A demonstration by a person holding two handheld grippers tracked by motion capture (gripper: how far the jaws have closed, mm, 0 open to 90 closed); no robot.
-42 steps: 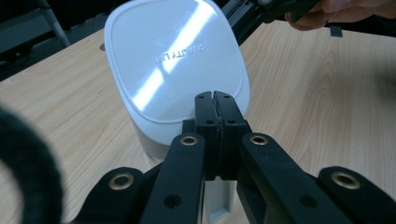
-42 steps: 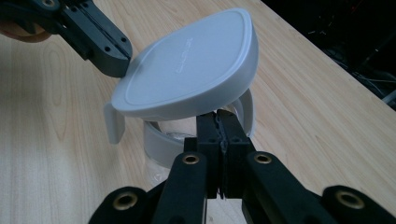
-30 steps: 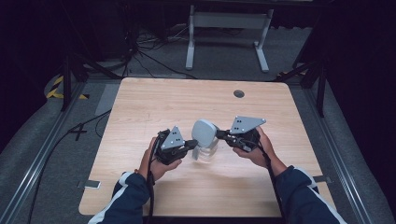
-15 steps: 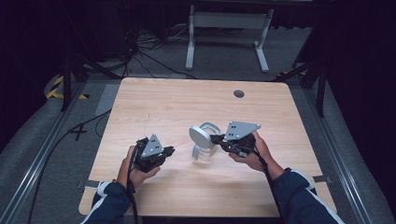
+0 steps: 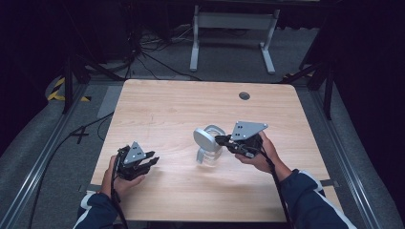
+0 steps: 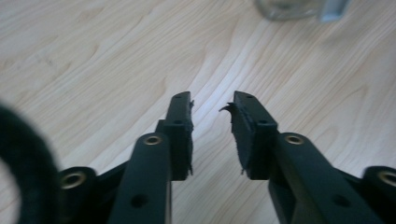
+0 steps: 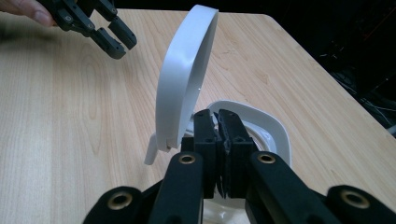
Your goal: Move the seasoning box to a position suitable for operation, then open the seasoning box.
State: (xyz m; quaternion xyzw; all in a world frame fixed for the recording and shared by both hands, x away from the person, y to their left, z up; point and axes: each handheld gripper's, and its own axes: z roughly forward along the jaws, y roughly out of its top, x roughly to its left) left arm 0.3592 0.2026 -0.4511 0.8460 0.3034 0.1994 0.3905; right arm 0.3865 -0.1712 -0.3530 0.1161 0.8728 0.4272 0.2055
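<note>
A clear jar (image 5: 208, 156) stands mid-table with its white hinged lid (image 5: 202, 139) flipped up on edge. My right gripper (image 5: 221, 140) reaches in from the right and is shut on the jar's white rim (image 7: 268, 125); in the right gripper view its jaws (image 7: 217, 115) press together at the rim, beside the raised lid (image 7: 186, 74). My left gripper (image 5: 152, 160) hovers low over the front left of the table, well away from the jar. Its jaws (image 6: 212, 100) have just been opening and hold nothing, with bare wood between them. The jar's base (image 6: 286, 6) lies far ahead of it.
The wooden table (image 5: 162, 109) has a round cable hole (image 5: 244, 96) near its far edge. A white metal stand (image 5: 234, 24) and loose cables lie on the floor beyond. The left gripper (image 7: 110, 35) appears at the top left of the right gripper view.
My left hand has drawn away from the jar toward the front left and lower, and its jaws have parted. The lid has stayed up. The right hand has kept still.
</note>
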